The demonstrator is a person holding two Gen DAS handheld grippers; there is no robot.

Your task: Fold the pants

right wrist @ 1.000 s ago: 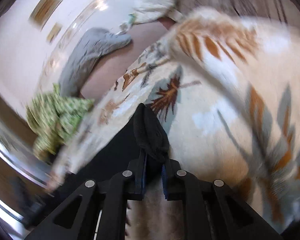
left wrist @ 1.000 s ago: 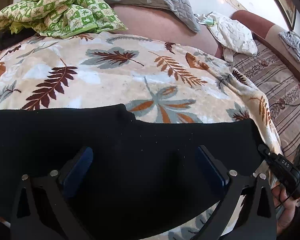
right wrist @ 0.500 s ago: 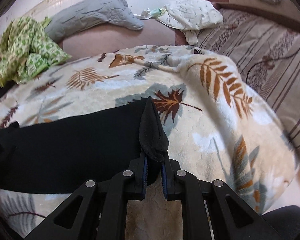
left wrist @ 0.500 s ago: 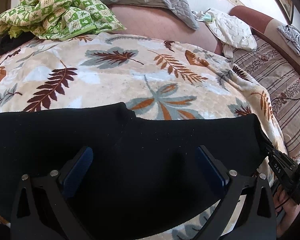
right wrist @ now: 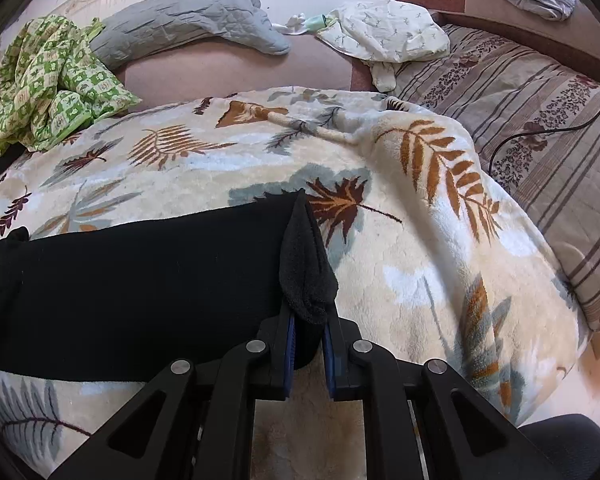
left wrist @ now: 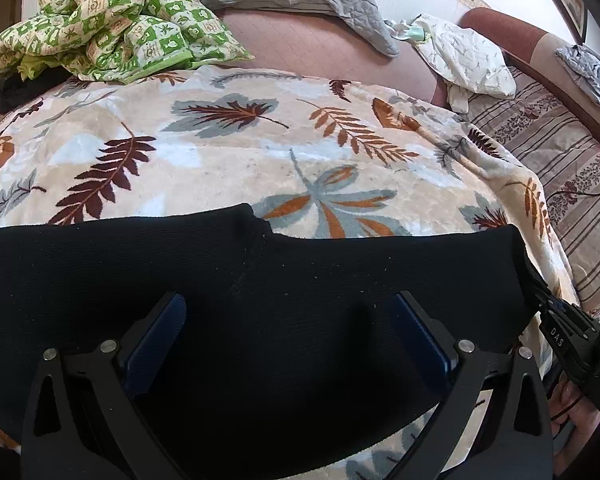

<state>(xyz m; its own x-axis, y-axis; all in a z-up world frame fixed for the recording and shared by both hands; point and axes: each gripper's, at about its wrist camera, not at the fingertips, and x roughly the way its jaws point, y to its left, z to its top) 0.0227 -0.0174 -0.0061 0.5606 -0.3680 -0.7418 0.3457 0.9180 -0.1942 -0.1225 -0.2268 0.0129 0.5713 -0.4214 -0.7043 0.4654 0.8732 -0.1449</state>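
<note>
Black pants (left wrist: 284, 288) stretched flat across leaf-print blanket (left wrist: 228, 152), lying side to side near its front edge. Right gripper (right wrist: 306, 336) clenched on bunched end of the pants, fabric poking up between its blue pads (right wrist: 290, 344). Left gripper (left wrist: 288, 340) spread wide above the pants' middle, grasping nothing. Green checked quilt (right wrist: 48, 88) heaped at far left; grey pillow (right wrist: 188, 20) behind; striped sheet (right wrist: 540, 120) to the right.

Bed (right wrist: 236, 72) under leaf-print blanket (right wrist: 400, 264), black pants (right wrist: 140, 280) spread across it, green checked quilt (right wrist: 52, 84) bunched far left, grey pillow (right wrist: 188, 20) behind
</note>
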